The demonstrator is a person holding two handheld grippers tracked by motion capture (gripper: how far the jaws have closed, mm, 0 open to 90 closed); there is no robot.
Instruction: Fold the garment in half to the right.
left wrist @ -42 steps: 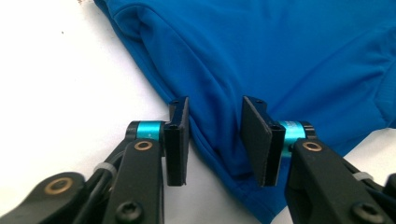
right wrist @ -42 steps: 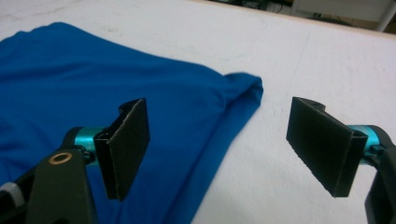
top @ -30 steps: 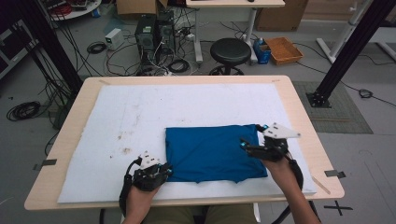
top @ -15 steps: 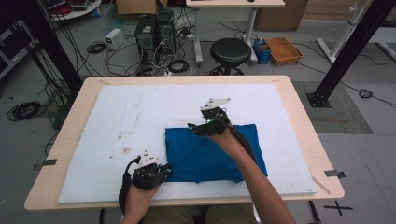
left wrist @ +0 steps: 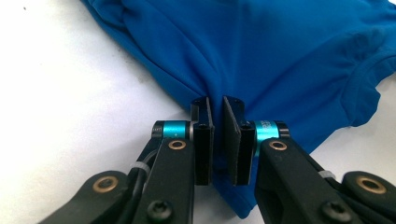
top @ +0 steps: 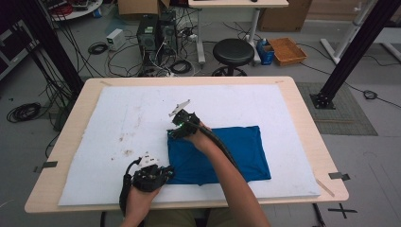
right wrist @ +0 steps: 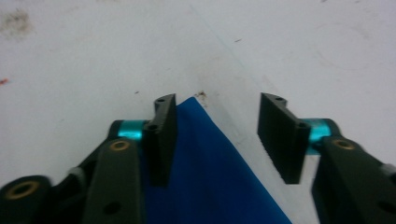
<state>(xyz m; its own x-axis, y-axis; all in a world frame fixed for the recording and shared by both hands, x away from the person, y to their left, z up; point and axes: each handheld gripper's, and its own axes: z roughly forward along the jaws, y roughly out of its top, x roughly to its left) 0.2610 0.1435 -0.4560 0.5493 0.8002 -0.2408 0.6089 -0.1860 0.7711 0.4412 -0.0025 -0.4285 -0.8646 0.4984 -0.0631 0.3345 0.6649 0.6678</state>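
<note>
Right tool crossed to far-left corner | blue shirt long axis left-right

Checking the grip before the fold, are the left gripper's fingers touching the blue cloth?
Touching. In the left gripper view the fingers of the left gripper stand nearly shut, with a pinched ridge of the blue cloth running between them.

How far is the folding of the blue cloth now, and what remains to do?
Done: the blue fabric garment already lies folded into a flat rectangle on the white padded mat. In hand: the left hand-held gripper is shut on its near-left edge; the right hand-held gripper, jaws just closing, straddles the far-left corner without pinching yet. Left: probably gripping that corner and making another fold.
</note>
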